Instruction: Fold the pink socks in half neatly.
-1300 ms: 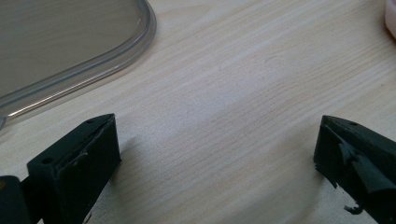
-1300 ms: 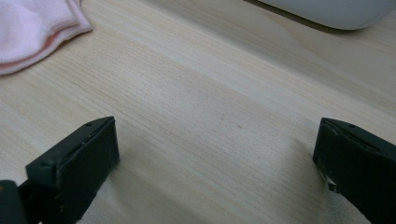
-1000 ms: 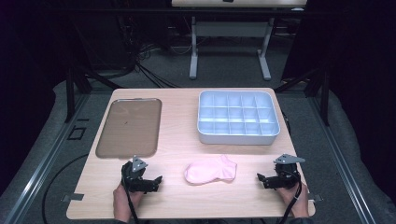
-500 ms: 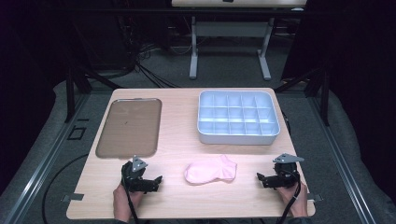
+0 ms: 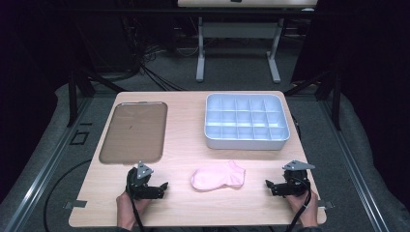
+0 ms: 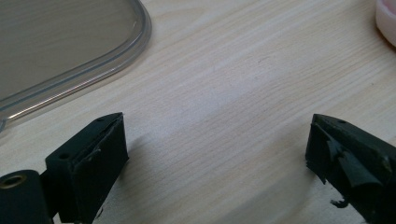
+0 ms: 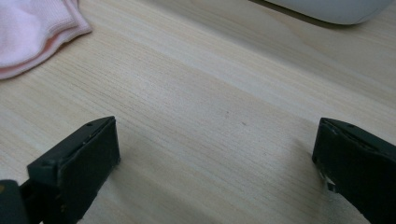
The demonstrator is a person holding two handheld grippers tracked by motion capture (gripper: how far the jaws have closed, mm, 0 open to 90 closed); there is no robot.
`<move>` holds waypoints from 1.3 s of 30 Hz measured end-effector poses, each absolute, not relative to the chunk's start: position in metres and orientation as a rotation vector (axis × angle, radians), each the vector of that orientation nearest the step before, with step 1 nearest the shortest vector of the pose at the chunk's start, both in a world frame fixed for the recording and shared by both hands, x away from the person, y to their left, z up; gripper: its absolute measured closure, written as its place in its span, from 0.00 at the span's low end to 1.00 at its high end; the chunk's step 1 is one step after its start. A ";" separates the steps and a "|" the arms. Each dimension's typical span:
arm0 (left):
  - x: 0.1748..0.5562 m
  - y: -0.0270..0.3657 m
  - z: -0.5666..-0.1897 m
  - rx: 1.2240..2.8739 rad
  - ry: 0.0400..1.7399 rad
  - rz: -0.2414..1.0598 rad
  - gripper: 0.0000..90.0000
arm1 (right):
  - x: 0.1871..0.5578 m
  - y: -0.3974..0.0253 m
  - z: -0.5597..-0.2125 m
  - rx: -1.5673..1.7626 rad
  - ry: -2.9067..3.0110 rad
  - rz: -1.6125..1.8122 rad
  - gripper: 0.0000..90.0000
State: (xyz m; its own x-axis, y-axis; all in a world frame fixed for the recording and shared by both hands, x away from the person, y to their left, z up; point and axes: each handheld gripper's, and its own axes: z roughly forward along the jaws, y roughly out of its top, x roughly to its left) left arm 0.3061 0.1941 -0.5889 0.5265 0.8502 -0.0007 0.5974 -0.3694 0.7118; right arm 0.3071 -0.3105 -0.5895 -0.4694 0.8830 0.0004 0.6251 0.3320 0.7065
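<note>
A pink sock (image 5: 218, 175) lies flat near the table's front edge, between the two grippers; its edge shows in the left gripper view (image 6: 386, 18) and its cuff in the right gripper view (image 7: 32, 32). My left gripper (image 5: 163, 187) rests on the table to the sock's left, open, jaws wide apart over bare wood (image 6: 217, 154). My right gripper (image 5: 269, 185) rests to the sock's right, also open with nothing between its jaws (image 7: 215, 161). Both point toward the sock.
A clear shallow tray (image 5: 134, 131) sits at the back left; its rim shows in the left gripper view (image 6: 93, 60). A white compartment box (image 5: 246, 122) with several empty cells stands at the back right, its wall seen in the right gripper view (image 7: 336, 9).
</note>
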 end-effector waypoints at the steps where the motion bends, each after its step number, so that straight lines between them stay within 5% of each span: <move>1: 0.305 0.192 -0.586 2.090 1.163 0.470 0.08 | 0.307 -0.311 -0.589 1.335 2.219 0.919 0.00; 8: 0.301 0.163 -0.553 1.993 1.013 0.440 0.35 | 0.307 -0.311 -0.590 1.339 2.213 0.918 0.00; 21: 0.318 0.094 -0.539 2.066 0.850 0.359 0.97 | 0.306 -0.312 -0.590 1.343 2.199 0.927 0.02; 39: 0.336 0.025 -0.566 2.173 0.821 0.276 1.00 | 0.306 -0.312 -0.590 1.354 2.185 0.931 0.04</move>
